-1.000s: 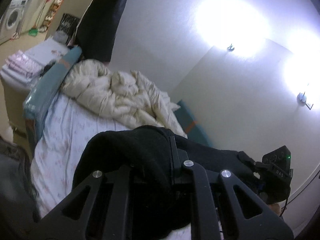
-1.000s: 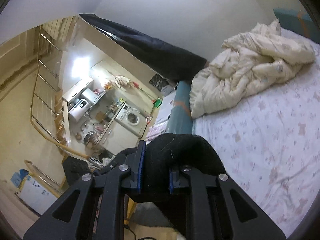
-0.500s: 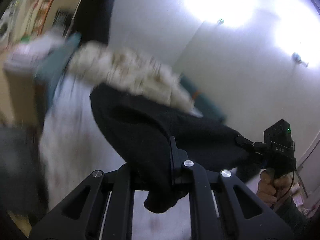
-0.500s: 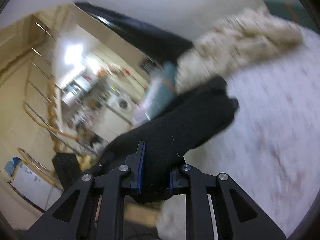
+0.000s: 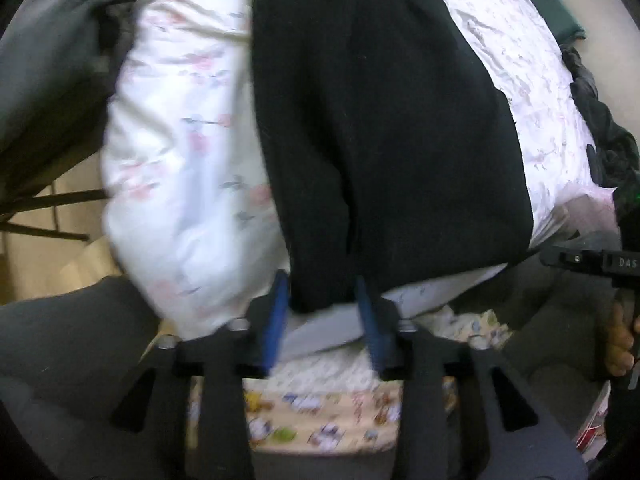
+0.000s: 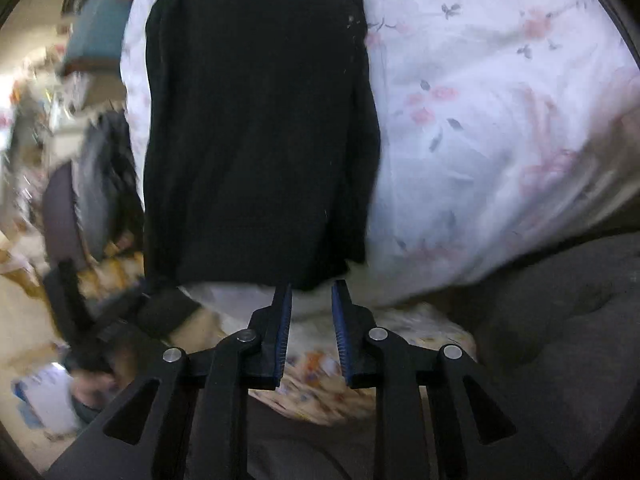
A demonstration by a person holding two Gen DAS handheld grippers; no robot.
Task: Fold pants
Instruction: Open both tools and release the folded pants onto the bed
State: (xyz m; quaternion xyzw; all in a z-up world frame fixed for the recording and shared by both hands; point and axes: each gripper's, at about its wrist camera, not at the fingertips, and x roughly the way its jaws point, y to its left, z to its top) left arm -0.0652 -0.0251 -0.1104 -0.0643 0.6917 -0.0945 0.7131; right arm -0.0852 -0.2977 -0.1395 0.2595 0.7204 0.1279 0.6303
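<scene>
On the floral bedsheet (image 5: 188,152), black pants (image 5: 384,120) lie spread flat, their near hem at the mattress edge. Left gripper (image 5: 322,312) and right gripper (image 6: 311,312) are both opening, pads clear of the hem between them

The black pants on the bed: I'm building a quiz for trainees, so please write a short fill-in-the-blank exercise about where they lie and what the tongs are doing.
1. The black pants lie spread on a ____-patterned bed sheet.
2. The pads inside both tongs are coloured ____.
3. The left tongs are opening, with the pants' near ____ between the pads.
4. The right tongs are also ____, at the pants' near edge.

Missing words: floral; blue; edge; opening
</scene>
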